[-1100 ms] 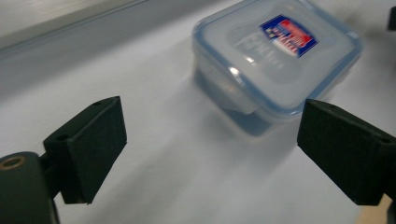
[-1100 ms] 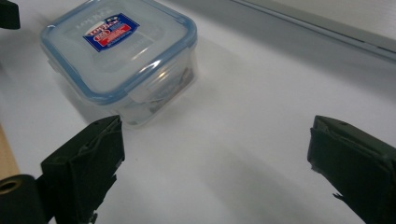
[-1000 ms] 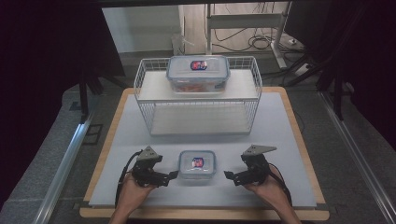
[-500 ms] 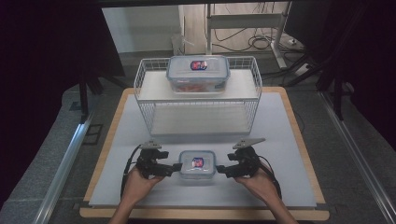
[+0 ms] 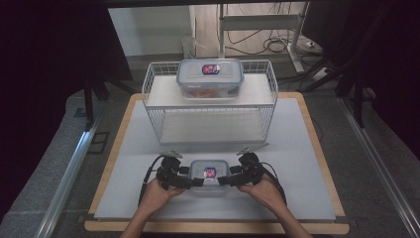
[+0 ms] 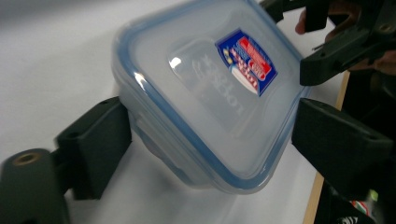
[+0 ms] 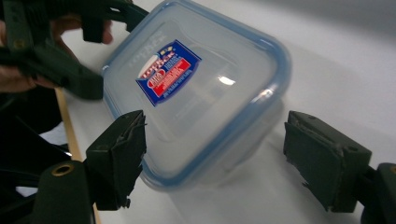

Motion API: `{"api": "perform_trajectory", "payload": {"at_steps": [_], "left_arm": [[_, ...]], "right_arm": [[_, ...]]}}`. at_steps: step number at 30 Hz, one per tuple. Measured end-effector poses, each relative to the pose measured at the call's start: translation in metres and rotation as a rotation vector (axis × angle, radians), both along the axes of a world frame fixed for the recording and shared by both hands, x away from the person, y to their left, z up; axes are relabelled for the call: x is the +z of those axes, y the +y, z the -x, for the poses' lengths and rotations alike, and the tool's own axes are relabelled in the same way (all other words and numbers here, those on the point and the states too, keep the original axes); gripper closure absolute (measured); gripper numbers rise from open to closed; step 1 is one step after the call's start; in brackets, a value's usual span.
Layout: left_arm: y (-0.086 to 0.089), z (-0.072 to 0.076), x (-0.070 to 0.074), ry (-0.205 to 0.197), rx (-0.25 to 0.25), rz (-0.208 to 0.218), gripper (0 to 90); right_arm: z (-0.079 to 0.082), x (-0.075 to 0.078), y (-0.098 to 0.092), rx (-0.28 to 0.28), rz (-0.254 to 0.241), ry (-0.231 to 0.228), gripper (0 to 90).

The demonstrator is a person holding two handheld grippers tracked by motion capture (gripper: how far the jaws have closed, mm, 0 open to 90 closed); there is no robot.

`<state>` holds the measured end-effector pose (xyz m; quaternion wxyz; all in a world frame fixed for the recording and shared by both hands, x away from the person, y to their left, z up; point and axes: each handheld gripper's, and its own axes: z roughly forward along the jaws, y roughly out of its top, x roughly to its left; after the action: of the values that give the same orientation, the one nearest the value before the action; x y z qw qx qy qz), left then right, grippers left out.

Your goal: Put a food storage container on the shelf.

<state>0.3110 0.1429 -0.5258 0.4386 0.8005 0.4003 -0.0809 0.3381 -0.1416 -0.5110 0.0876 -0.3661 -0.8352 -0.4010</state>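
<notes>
Small clear container (image 5: 209, 174) with blue-rimmed lid and red-and-blue label sits low centre in the high view, on the grey mat (image 5: 297, 163) of the wooden-edged table (image 5: 331, 168).

Left gripper (image 5: 194, 181) comes in from the lower left of that frame, right gripper (image 5: 224, 180) from the lower right; each meets one end of the container, with a hand behind each.

Left gripper view: container (image 6: 205, 100) fills the middle of the frame, tilted across it. One jaw touches its lower-left side; the other sits at the right edge just beside the rim. Cannot tell whether the pads press. Jaws have just been opening slightly, container between them.

Right gripper view: container (image 7: 196, 93) lies between the jaws; left jaw is at the rim, right jaw stands clear with mat showing in the gap, so this tool is released. Its jaws too have just been opening.

A white wire basket (image 5: 270, 94) stands upper centre in the high view, a larger lidded container (image 5: 210, 79) on its top shelf.
</notes>
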Motion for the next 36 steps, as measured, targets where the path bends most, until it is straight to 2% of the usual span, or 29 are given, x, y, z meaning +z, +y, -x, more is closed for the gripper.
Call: {"api": "perform_trajectory", "payload": {"at_steps": [2, 5, 9, 14, 19, 25, 27, 36], "left_arm": [[0.002, 0.001, 0.001, 0.005, 0.010, 0.008, 14.9], [0.005, 0.003, 0.003, -0.006, 0.035, 0.016, 24.0], [0.009, 0.005, 0.003, 0.001, 0.045, 0.033, 32.6], [0.014, 0.013, 0.005, -0.014, 0.066, 0.054, 40.7], [0.020, 0.020, 0.003, -0.005, 0.079, 0.109, 48.9], [0.023, 0.027, 0.002, -0.033, 0.074, 0.127, 51.9], [0.024, 0.028, 0.001, -0.036, 0.073, 0.139, 52.3], [0.032, 0.028, -0.005, -0.006, 0.057, 0.202, 56.2]], "right_arm": [[-0.001, -0.001, 0.001, -0.002, -0.012, 0.023, 23.3], [0.001, -0.001, -0.002, -0.002, -0.020, 0.041, 26.8], [0.006, 0.001, -0.006, -0.002, -0.026, 0.028, 34.7], [0.011, 0.004, -0.012, -0.020, -0.057, 0.004, 44.9], [0.016, 0.006, -0.018, -0.029, -0.096, -0.002, 52.7], [0.021, 0.003, -0.023, -0.018, -0.128, 0.022, 55.8], [0.021, 0.001, -0.024, -0.013, -0.141, 0.017, 55.9], [0.021, -0.001, -0.025, -0.011, -0.158, 0.027, 55.7]]}}
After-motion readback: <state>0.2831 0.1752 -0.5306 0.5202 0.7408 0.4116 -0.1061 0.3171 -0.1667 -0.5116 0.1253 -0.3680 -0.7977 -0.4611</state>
